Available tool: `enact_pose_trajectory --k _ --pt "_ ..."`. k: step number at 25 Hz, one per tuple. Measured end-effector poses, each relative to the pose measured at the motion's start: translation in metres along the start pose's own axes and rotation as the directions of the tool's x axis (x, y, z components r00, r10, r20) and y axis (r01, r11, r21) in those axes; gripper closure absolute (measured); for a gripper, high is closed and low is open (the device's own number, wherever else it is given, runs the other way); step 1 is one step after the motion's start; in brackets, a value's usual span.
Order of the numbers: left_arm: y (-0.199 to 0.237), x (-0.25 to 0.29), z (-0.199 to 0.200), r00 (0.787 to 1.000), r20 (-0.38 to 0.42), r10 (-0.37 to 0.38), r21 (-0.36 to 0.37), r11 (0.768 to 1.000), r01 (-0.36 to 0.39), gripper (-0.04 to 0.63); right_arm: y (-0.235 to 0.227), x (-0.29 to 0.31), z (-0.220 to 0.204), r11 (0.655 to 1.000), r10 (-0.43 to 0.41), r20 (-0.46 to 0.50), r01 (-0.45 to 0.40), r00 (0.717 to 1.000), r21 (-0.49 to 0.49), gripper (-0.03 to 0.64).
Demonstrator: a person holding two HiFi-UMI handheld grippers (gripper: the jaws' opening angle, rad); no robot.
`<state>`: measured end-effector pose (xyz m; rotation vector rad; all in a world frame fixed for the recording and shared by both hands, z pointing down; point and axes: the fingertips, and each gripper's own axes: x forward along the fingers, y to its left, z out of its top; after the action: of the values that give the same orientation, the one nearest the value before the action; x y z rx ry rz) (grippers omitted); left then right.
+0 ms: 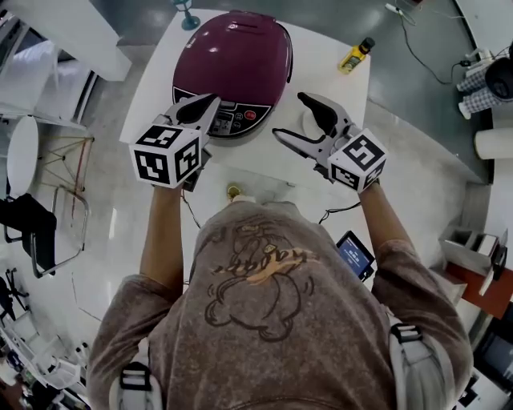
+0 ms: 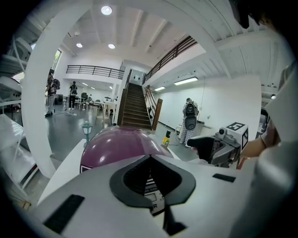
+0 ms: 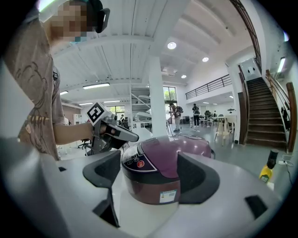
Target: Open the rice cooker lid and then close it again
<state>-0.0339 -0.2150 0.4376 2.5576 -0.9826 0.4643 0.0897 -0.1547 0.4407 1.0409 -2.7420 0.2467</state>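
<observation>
Here's the rice cooker (image 1: 232,60), sitting on the worktop (image 1: 329,80), over toward the left half. Past it, at the far left corner, there's a small stand (image 1: 188,18); whether it's on the worktop or just beyond the edge is hard to tell. Over at the far right corner lies a bottle (image 1: 355,56), well apart from the cooker. The left tool (image 1: 207,104) hangs over the cooker's near edge, right above the control panel (image 1: 234,120). The right tool (image 1: 293,118) is just beside the cooker on its right, above bare worktop. On the floor, left of the worktop, is a chair (image 1: 32,228).
</observation>
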Motion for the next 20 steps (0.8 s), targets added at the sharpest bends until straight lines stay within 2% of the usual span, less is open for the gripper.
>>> enact_pose_trajectory --k 9,17,20 --pt "-0.07 -0.014 -0.014 0.996 0.062 0.064 -0.015 0.998 -0.063 0.575 0.01 -0.078 -0.016 1.0 0.024 0.021 -0.025 0.999 0.018 0.247" --pt "-0.141 -0.024 -0.028 0.992 0.073 0.101 0.008 0.995 -0.102 0.575 0.015 -0.145 -0.03 0.999 0.05 0.028 -0.051 0.998 0.013 0.259" --pt "-0.155 -0.036 -0.032 0.991 0.083 0.102 0.005 0.995 -0.103 0.574 0.021 -0.154 -0.029 0.998 0.056 0.027 -0.056 0.998 -0.002 0.29"
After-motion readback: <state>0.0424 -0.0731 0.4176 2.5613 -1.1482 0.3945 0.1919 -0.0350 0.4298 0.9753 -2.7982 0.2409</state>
